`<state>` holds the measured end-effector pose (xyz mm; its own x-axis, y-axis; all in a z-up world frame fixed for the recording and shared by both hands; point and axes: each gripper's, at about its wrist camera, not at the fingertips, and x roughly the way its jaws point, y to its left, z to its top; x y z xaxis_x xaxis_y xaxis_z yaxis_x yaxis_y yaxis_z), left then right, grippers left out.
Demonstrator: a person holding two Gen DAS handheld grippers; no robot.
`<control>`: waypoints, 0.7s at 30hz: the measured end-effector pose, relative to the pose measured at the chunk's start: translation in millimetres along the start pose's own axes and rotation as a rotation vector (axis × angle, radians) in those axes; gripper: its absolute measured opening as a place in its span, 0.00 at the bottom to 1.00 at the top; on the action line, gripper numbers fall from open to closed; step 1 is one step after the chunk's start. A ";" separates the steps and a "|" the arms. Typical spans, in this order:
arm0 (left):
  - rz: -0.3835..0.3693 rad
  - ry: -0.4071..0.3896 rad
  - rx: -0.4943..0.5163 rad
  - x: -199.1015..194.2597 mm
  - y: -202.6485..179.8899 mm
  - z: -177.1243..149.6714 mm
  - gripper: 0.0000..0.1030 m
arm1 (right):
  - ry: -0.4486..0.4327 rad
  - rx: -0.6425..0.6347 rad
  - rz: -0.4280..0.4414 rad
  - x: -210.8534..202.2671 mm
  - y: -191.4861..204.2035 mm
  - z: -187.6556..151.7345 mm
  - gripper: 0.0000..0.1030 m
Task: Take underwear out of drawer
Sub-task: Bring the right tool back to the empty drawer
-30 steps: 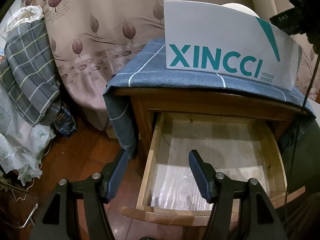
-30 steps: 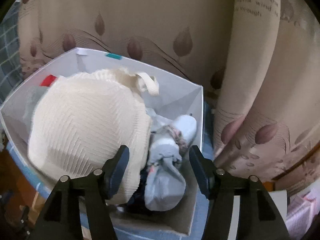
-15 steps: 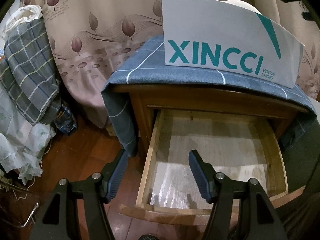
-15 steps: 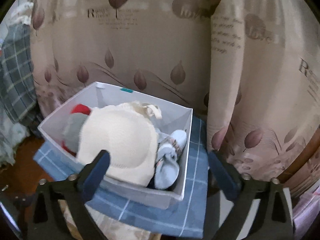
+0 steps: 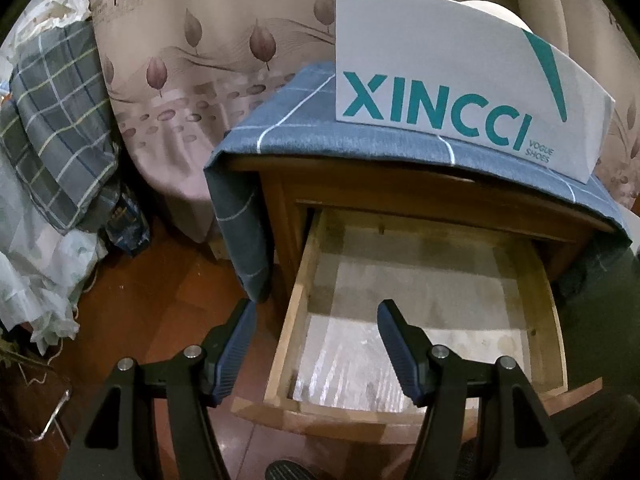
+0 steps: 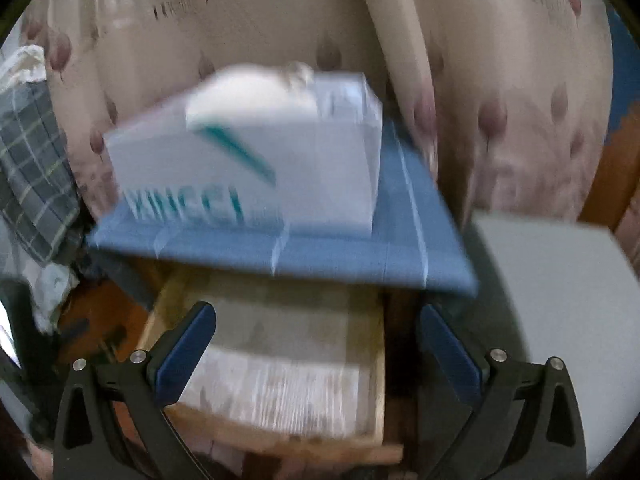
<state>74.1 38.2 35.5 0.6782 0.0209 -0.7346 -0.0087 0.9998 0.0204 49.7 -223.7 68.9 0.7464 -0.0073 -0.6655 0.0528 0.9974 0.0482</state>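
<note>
The wooden drawer stands pulled out, lined with pale paper; left tool half-spread, right tool just spread wide, both holding nothing.

Drawer pulled out from nightstand, open toward the viewer, only a liner sheet lying flat on its bottom. On top of the nightstand a cloth, draped down over the left side. On the cloth, a shoe box, standing above and behind the drawer, a rounded garment showing over its rear rim. Behind all this, a curtain. Left of the nightstand, on the floor, a heap of bedding. Left tool in front of the drawer's left front corner; right tool before and above the drawer, nothing between the fingers of either.
</note>
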 end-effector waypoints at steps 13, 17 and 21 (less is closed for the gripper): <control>-0.025 0.022 0.042 -5.2 -18.8 -12.0 0.63 | 0.162 -0.007 -0.023 43.2 -4.2 -50.2 0.98; -0.022 0.018 0.069 -5.8 -26.7 -13.7 0.63 | 0.166 -0.020 -0.009 44.9 0.3 -52.9 0.98; -0.031 0.024 0.082 -5.1 -31.2 -15.3 0.63 | 0.185 0.007 0.010 49.8 -3.8 -54.8 0.98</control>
<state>59.7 7.1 28.3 0.6592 -0.0089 -0.7519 0.0733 0.9959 0.0524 50.3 -224.0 -5.2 0.6118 0.0166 -0.7908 0.0512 0.9969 0.0605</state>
